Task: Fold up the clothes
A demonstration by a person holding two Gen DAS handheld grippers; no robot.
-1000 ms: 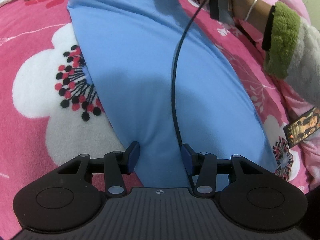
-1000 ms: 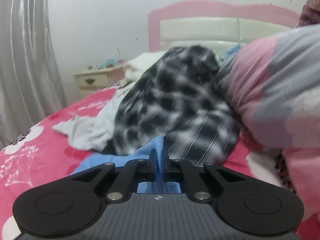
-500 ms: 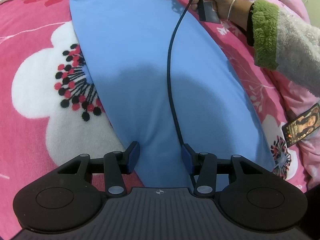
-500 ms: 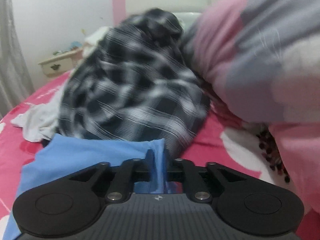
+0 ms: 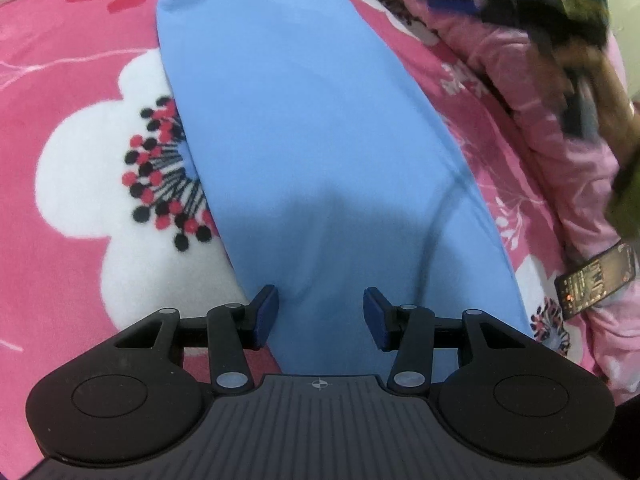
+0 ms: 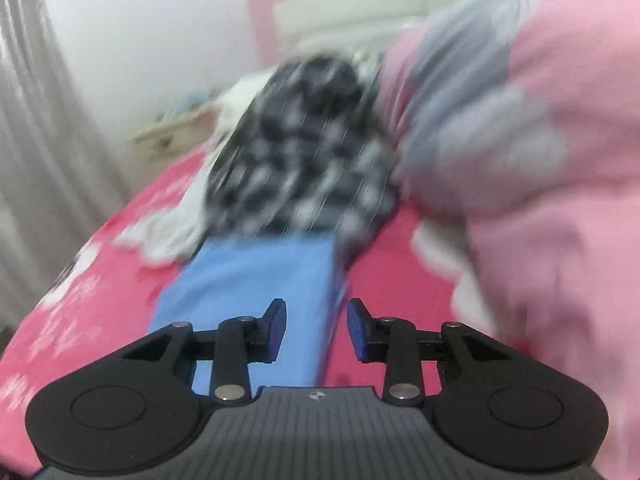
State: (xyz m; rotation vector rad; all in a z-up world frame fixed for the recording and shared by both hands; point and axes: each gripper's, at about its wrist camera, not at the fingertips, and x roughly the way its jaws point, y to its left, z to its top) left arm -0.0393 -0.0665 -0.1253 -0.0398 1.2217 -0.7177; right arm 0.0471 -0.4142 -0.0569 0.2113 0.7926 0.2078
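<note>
A light blue garment (image 5: 304, 128) lies folded into a long strip on the pink flowered blanket (image 5: 72, 92). My left gripper (image 5: 320, 304) hangs open over its near end, pads apart on either side of the cloth and not pressing it. In the right wrist view, which is blurred, my right gripper (image 6: 316, 320) has its jaws opening. The blue garment's (image 6: 256, 276) right edge runs below the gap and the pads are clear of it. In the left wrist view the right gripper (image 5: 448, 2) shows as a smear at the upper right, off the cloth.
A black-and-white plaid shirt (image 6: 304, 152) and a white cloth (image 6: 168, 236) are heaped beyond the garment's far end. A bulky pink and grey quilt (image 6: 520, 140) rises on the right. A phone (image 5: 596, 280) lies at the right edge. Headboard (image 6: 340, 8) and curtain (image 6: 32, 120) stand behind.
My right gripper let go of the blue garment's far end, opened, and swung off to the right. Its cable no longer lies across the cloth. The left gripper has kept still.
</note>
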